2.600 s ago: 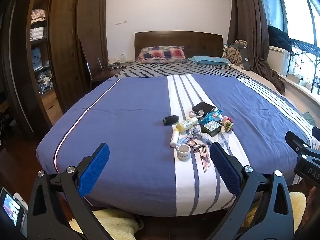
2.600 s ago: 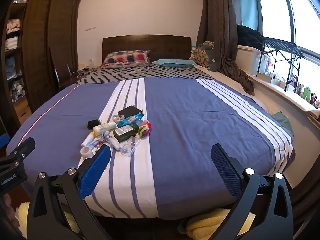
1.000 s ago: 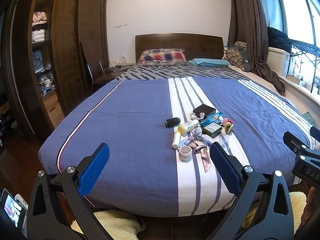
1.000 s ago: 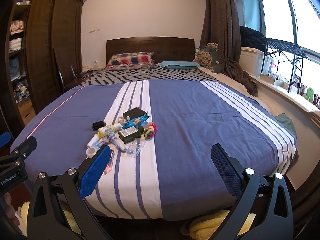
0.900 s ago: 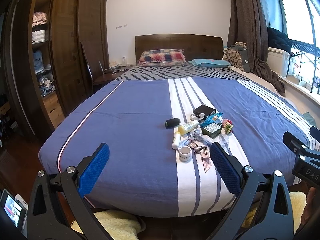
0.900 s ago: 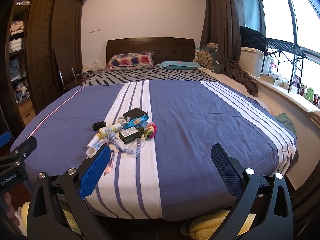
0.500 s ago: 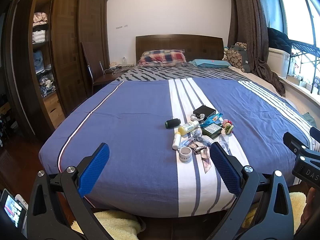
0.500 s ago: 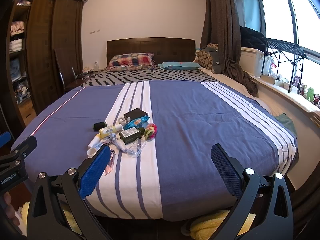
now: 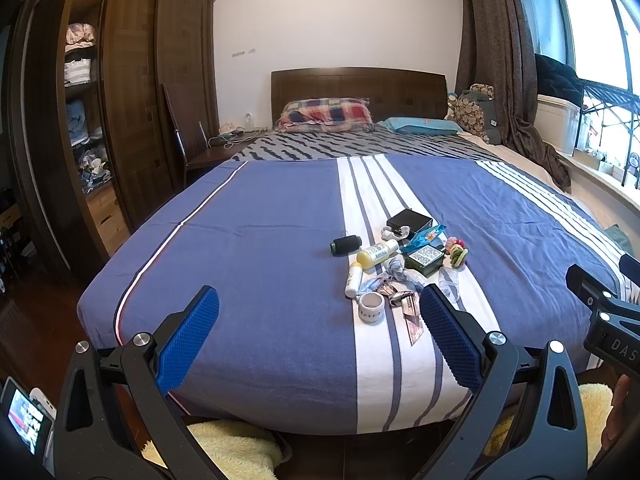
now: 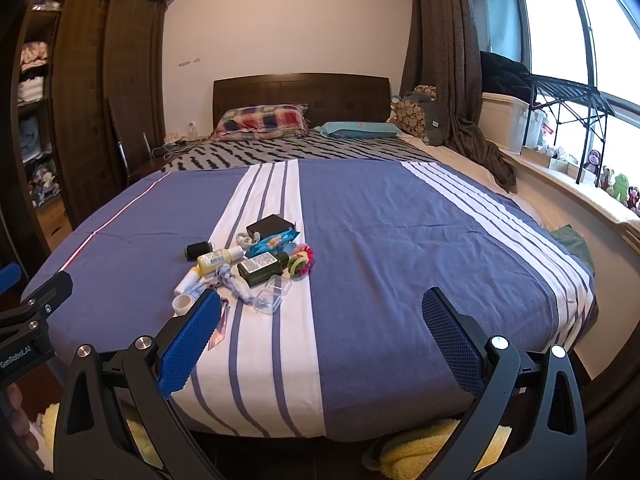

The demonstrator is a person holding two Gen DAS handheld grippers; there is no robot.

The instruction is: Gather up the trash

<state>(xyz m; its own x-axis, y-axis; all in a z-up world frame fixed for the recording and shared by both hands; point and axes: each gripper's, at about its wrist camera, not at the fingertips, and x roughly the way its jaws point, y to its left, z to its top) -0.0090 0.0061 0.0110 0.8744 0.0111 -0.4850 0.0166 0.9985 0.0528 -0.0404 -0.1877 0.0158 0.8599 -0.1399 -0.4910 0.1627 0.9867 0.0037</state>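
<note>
Bedspread [image 9: 260,264] bears clutter pile [image 9: 394,264]; both hand-held grippers [image 9: 316,320] [image 10: 320,320] gape, empty.

We list: bed [image 9: 260,248] under a blue, white-striped cover; plaid pillow [image 9: 325,115] and teal pillow [image 9: 424,126] at the headboard [image 9: 358,88]; wardrobe [image 9: 132,92] left; brown curtain [image 10: 444,60], window [image 10: 560,20] right; yellow rug [image 9: 232,450] below.
</note>
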